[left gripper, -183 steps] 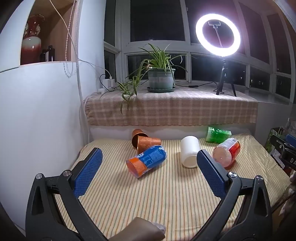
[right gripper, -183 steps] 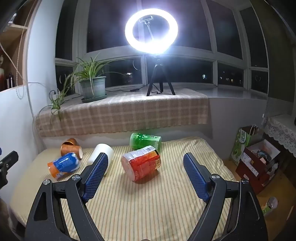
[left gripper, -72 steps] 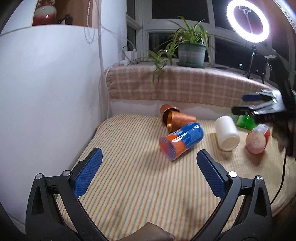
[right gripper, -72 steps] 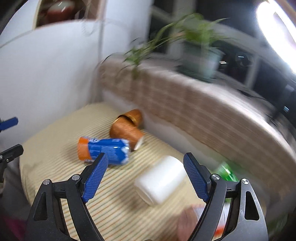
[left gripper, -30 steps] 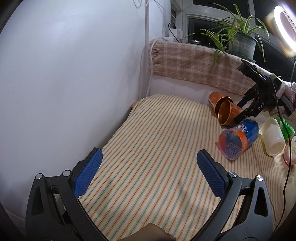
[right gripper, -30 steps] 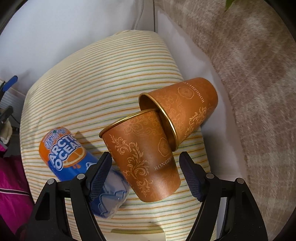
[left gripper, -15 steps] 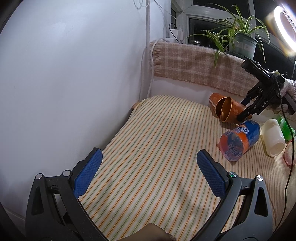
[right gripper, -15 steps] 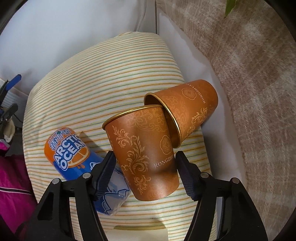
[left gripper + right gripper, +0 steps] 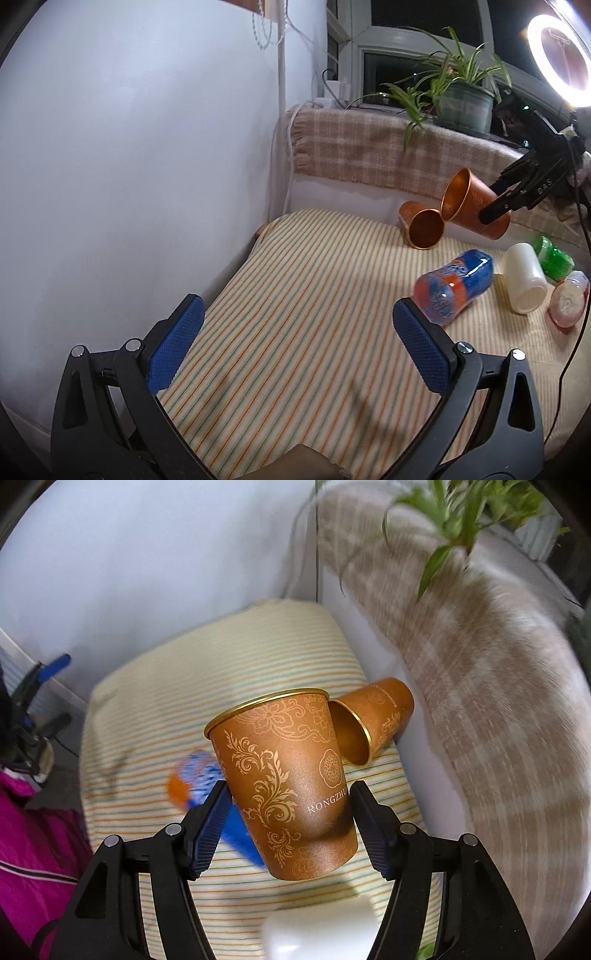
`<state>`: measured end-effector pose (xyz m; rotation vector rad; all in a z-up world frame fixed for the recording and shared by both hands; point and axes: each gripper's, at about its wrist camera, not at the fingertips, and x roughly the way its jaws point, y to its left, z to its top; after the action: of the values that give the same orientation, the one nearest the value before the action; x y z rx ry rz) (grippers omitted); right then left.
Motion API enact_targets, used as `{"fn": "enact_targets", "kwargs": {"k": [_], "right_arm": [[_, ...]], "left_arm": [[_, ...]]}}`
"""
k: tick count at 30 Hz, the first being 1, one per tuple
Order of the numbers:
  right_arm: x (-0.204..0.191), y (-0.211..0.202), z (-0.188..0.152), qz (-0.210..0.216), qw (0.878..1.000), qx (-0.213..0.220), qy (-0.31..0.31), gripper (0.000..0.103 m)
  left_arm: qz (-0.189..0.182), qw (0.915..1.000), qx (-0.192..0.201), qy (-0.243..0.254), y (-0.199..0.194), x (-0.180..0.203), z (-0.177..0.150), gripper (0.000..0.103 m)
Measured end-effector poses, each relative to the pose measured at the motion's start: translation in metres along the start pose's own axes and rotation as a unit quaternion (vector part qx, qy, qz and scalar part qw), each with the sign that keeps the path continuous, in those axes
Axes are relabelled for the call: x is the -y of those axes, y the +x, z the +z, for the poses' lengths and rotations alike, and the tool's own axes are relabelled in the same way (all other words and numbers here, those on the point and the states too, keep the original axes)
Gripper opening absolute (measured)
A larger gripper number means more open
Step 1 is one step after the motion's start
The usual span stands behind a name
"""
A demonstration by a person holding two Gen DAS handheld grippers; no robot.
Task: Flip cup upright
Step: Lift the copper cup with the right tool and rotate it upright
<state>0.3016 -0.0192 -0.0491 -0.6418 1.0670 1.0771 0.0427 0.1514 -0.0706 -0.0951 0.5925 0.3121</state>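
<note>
My right gripper (image 9: pixel 291 812) is shut on a copper cup with gold flower patterns (image 9: pixel 284 775). It holds the cup off the striped cloth, tilted, mouth up and to the left. In the left wrist view the same cup (image 9: pixel 474 216) hangs in the right gripper (image 9: pixel 496 210) near the back wall. A second copper cup (image 9: pixel 384 709) lies on its side behind it, also seen in the left wrist view (image 9: pixel 421 229). My left gripper (image 9: pixel 291 332) is open and empty over the near left of the cloth.
A blue and orange cup (image 9: pixel 454 286), a white cup (image 9: pixel 524 282), a green cup (image 9: pixel 552 258) and a red cup (image 9: pixel 569 302) lie on their sides at the right. A white wall (image 9: pixel 147 166) runs along the left. A plaid-covered ledge (image 9: pixel 369 155) with a plant (image 9: pixel 458 96) is behind.
The right gripper has closed on the front copper cup, lifted it off the cloth away from the second cup, and turned its mouth upward. The left gripper has stayed open.
</note>
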Motion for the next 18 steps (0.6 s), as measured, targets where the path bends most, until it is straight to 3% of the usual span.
{"fn": "enact_targets", "kwargs": {"k": [7, 11, 14, 17, 18], "right_arm": [[-0.036, -0.040, -0.040, -0.002, 0.996, 0.055, 0.069, 0.065], [-0.054, -0.048, -0.081, -0.003, 0.982, 0.084, 0.170, 0.065], [-0.060, -0.044, -0.118, 0.014, 0.957, 0.095, 0.272, 0.065], [-0.069, -0.031, -0.158, 0.034, 0.926, 0.099, 0.363, 0.065], [-0.073, -0.024, -0.176, 0.041, 0.910, 0.100, 0.400, 0.066]], "left_arm": [[-0.033, 0.9993, 0.008, 0.014, -0.017, 0.010, 0.000, 0.103], [-0.061, 0.9977, 0.006, 0.028, -0.025, 0.021, -0.001, 0.103], [-0.090, 0.9952, -0.005, 0.038, -0.026, 0.030, -0.001, 0.103], [-0.123, 0.9913, -0.023, 0.043, -0.025, 0.039, -0.002, 0.103], [-0.135, 0.9895, -0.031, 0.042, -0.025, 0.043, -0.004, 0.103]]}}
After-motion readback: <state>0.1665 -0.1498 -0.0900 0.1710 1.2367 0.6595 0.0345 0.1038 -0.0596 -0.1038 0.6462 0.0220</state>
